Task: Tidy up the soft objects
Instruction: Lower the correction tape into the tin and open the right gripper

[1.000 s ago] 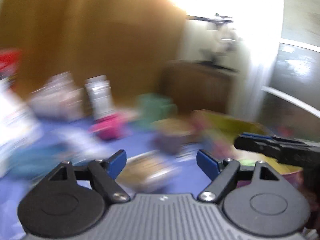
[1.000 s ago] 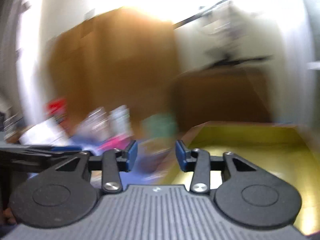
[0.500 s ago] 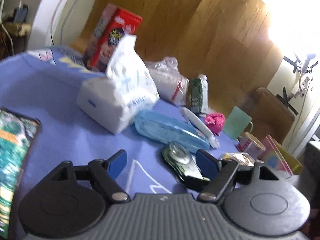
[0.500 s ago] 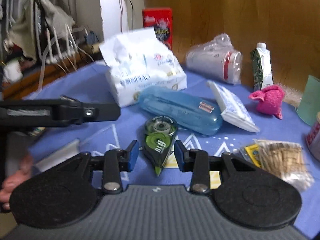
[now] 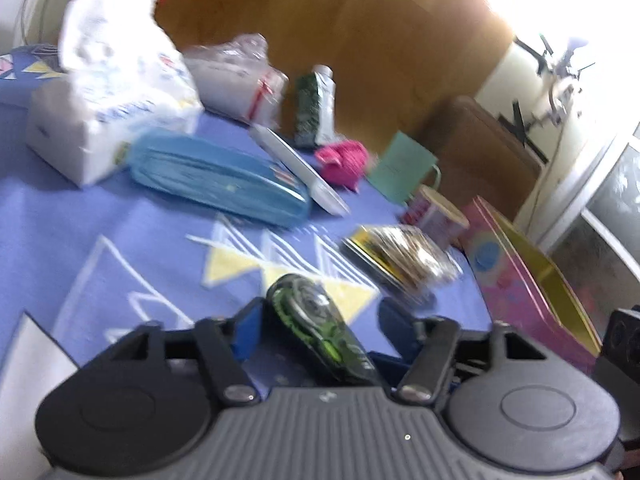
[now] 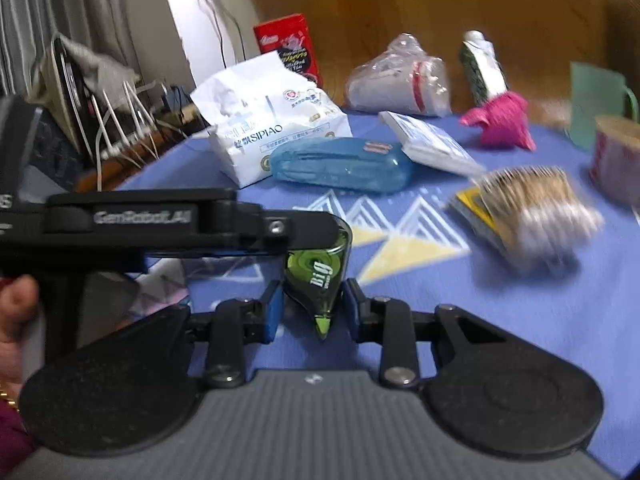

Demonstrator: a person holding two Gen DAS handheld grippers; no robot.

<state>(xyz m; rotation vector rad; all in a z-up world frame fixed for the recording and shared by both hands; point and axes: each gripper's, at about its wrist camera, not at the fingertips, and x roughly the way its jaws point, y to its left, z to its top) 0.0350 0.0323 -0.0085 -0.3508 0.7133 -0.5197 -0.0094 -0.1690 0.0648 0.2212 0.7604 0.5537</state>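
**Two Grippers Crowding One Tape Dispenser**

As both tools are converging on the green tape dispenser [image 6: 318, 276] lying on the blue surface [image 5: 80, 216], the right gripper [image 6: 312, 312] jaws, just closing, are bracketing its tip without clearly pressing. The left gripper [image 5: 320, 330] jaws, also just narrowing, are flanking its body. Beyond, the pink soft toy [image 6: 502, 122] is waiting untouched; a collision could knock the dispenser away.

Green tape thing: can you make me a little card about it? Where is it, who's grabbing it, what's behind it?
Thing: green tape dispenser, marked "Big"
Where: on the blue tablecloth
Left gripper: jaws just been closing around it, gap on one side
Right gripper: jaws just been closing at its pointed tip; contact unclear
Behind it: blue case, tissue pack
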